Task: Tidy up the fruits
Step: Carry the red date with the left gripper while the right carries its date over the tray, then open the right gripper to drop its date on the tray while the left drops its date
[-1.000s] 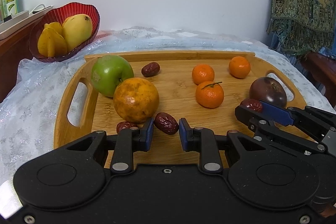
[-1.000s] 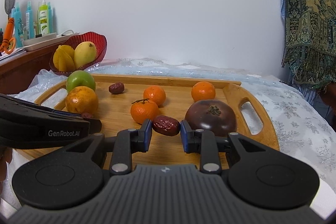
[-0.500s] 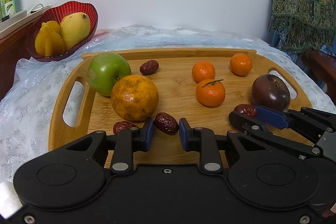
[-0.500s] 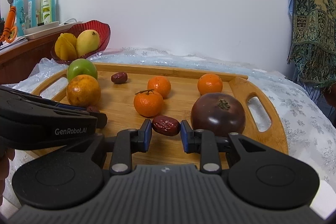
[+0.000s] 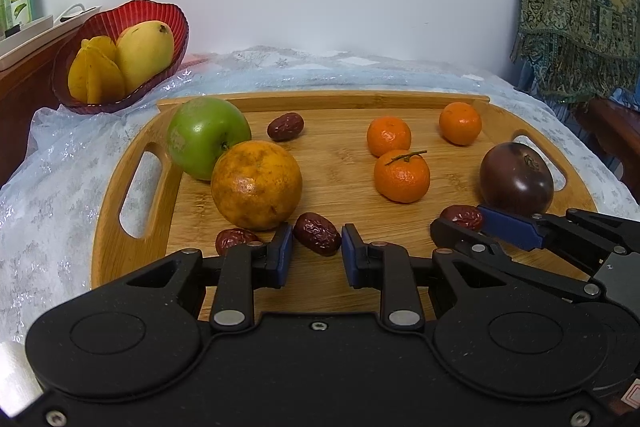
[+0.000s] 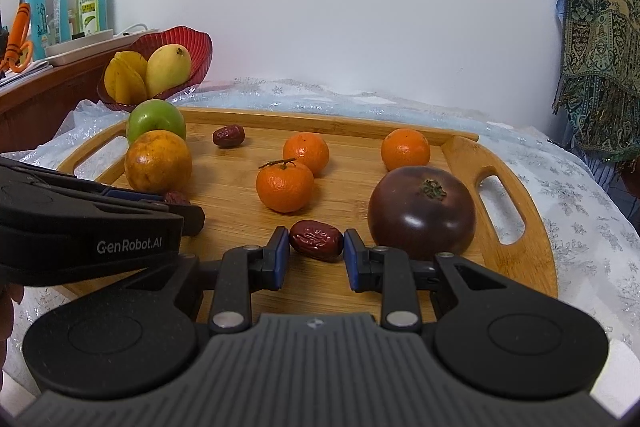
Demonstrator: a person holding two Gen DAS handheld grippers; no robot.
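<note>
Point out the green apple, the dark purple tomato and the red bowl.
green apple (image 5: 202, 139), left wrist view, front skin.
dark purple tomato (image 6: 420, 217), right wrist view, front face.
red bowl (image 5: 176, 23), left wrist view, inner wall near rim.

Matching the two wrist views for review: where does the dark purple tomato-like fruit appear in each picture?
Left wrist view: dark purple fruit at far right of the wooden tray, by its right handle cutout.
Right wrist view: dark purple fruit right of centre, close to the camera.
Shared landmark: the stemmed mandarin to its left.

Soft, even indoor light; faint shadows under fruit; sharp centre, fisheye bending and dark vignette at corners.
</note>
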